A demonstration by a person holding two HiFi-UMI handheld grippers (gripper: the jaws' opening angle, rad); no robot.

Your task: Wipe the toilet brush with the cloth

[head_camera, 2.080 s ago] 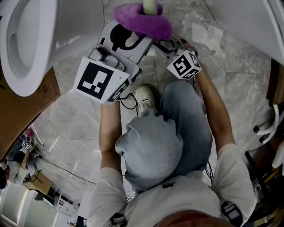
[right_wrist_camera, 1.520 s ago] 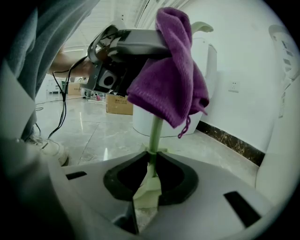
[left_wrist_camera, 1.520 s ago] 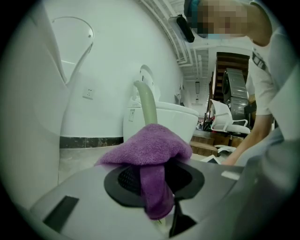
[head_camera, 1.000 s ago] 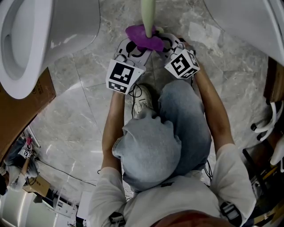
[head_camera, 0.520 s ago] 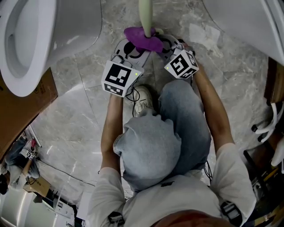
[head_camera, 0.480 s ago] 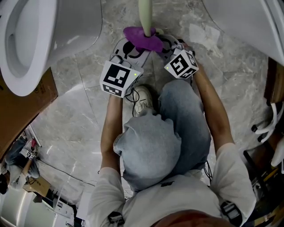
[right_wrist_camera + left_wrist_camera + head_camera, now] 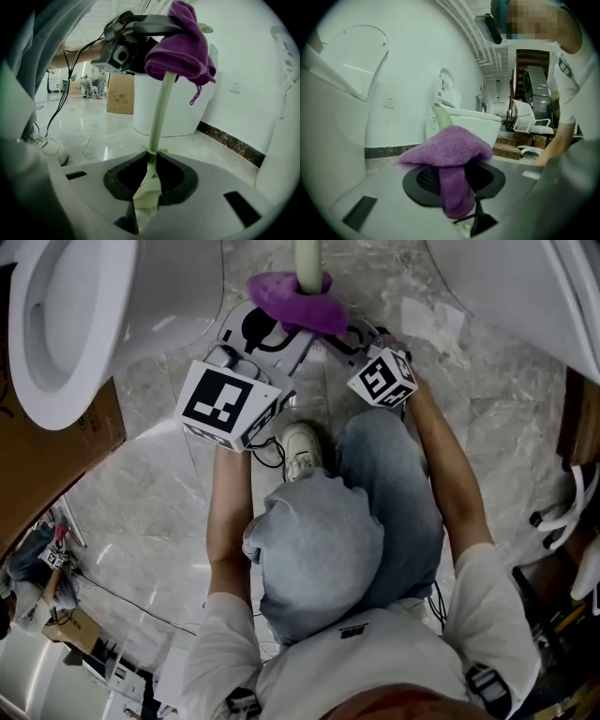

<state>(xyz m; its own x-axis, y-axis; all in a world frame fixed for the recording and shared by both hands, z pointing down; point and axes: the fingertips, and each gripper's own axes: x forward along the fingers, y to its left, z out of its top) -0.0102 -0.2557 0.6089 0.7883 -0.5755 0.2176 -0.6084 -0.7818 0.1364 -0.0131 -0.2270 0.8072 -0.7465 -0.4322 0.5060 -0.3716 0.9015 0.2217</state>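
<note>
1. left gripper (image 7: 284, 330): jaws clamped on the cloth (image 7: 449, 146), with 1 strip of it hanging down between the pads. The jaws have just been opening a little, with the cloth between them. Its marker cube sits at the rear, toward the person.
2. right gripper (image 7: 148, 185): jaws closed on the lower end of the toilet brush (image 7: 160, 115), a pale green part pinched between the pads. It sits lower than the left gripper and just beside it.
3. cloth: purple terry, bunched over the left gripper's tips and wrapped round the brush stem, well above the right gripper's jaws.
4. toilet brush: pale green, with 1 slim stem rising near upright from the right gripper's jaws into the cloth. Its upper part shows just beyond the left gripper's tips.
5. toilet (image 7: 67, 322): white, on the left gripper's outer side and apart from it.
6. floor (image 7: 150, 521): grey marble tiles, beneath both grippers.
7. shoe (image 7: 302, 451): white, behind the 2 grippers and between the person's arms.
8. cardboard box (image 7: 56, 465): brown, beyond the toilet on the left gripper's outer side.
</note>
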